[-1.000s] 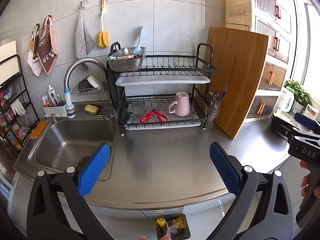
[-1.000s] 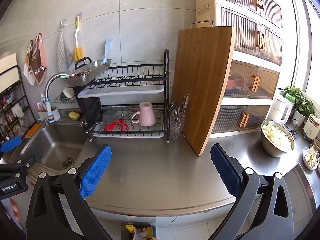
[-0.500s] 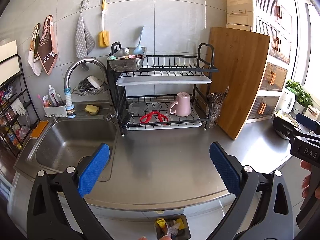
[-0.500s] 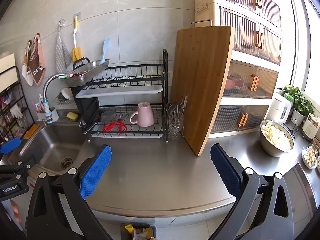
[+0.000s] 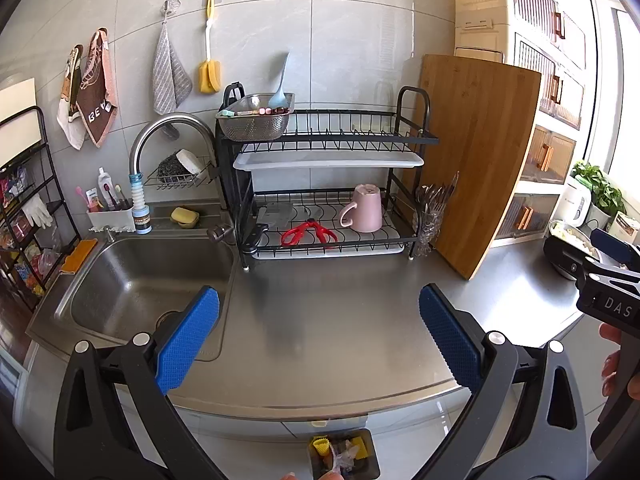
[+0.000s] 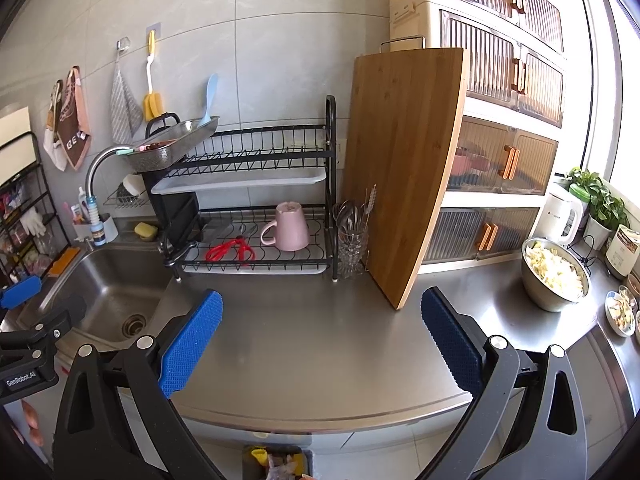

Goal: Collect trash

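Note:
A small dark trash bin [image 5: 343, 456] stands on the floor below the counter's front edge, holding yellow wrappers and crumpled scraps. It also shows at the bottom of the right wrist view as the bin [image 6: 275, 462]. My left gripper [image 5: 318, 340] hangs open over the steel counter [image 5: 340, 320], with nothing between its blue pads. My right gripper [image 6: 320, 344] is open too, above the same counter [image 6: 320, 332]. Each gripper shows at the edge of the other's view: the right gripper [image 5: 588, 250] and the left gripper [image 6: 40, 312].
A sink [image 5: 140, 280] lies at the left with a tap. A black dish rack [image 5: 332, 200] holds a pink mug [image 5: 364, 212] and red scissors [image 5: 308, 234]. A wooden board [image 6: 404, 168] leans on cabinets. A steel bowl of food [image 6: 556, 276], a kettle and small plates sit at the right.

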